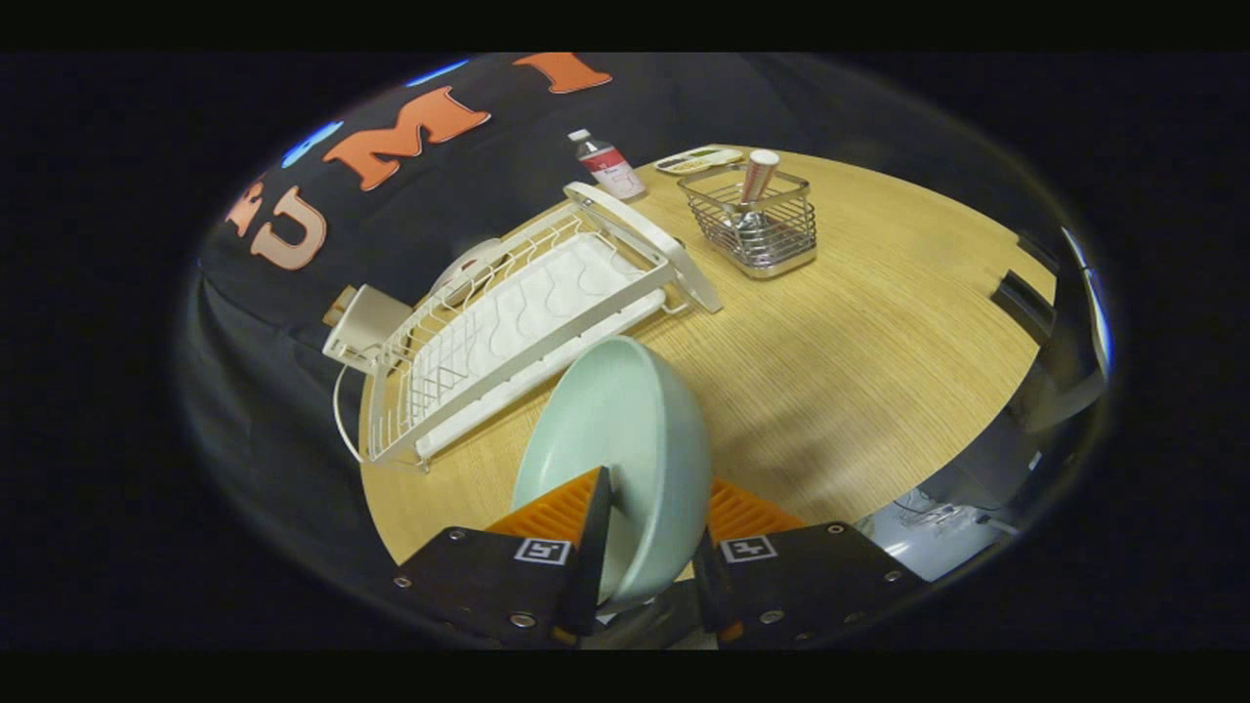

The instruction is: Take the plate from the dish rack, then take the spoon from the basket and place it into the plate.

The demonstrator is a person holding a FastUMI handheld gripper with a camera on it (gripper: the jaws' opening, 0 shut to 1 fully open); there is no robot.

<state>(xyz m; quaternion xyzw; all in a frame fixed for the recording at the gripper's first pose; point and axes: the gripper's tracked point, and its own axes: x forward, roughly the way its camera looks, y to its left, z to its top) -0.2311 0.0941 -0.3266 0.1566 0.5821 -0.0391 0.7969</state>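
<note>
- The gripper [652, 508] has its two fingers closed on the rim of the plate [625, 439] — one finger on the inner face, the other on the outer.
- The plate is a pale green, deep-sided dish, held on edge above the wooden table [859, 371], clear of the rack and tilted so its hollow faces toward the rack.
- Just beyond the plate lies the dish rack [518, 332] — a white wire frame over a white drip tray, set slantwise on the table; its slots hold no dishes that can be seen.
- A small white box [363, 327] with a cord sits at the rack's far-left end, at the table's edge.
- Farther off, well apart from the rack, stands the basket [757, 220], a metal wire one, with the spoon [754, 190] upright inside it, pale handle sticking out above the rim.
- Beyond the rack's far end stands a small bottle [607, 164] with a white cap.
- Behind the basket lies a flat pale object [698, 159], too small to identify.
</note>
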